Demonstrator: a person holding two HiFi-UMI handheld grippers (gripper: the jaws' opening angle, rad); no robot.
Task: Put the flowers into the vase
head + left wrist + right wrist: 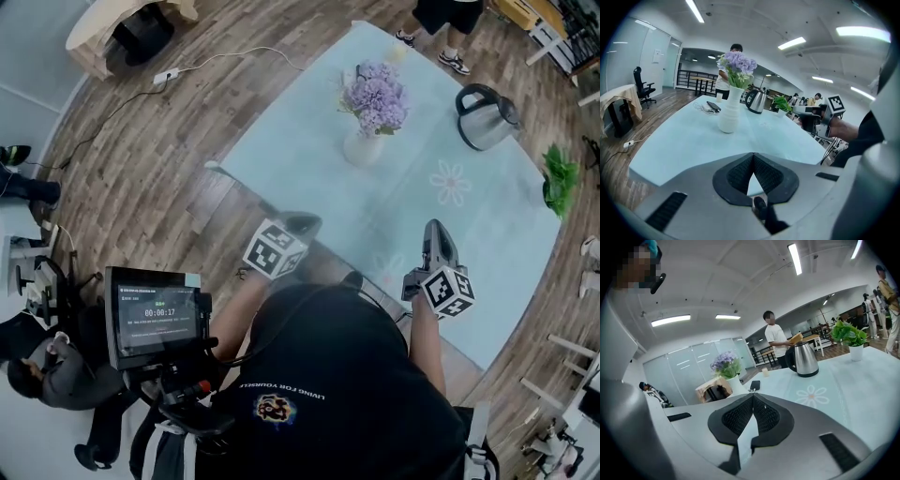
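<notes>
The purple flowers stand already in the white ribbed vase, which is upright on the light blue table, toward its far side. To the right of the vase, well apart from it, there is a steel kettle, and a green potted plant is near the right edge. A dark phone lies on the table just behind the vase. A person stands beyond the far end. The left gripper hangs over the near edge of the table with its jaws closed together and nothing between them. The right gripper is beside it over the near edge, also closed and empty. Both grippers are well apart from the vase.
</notes>
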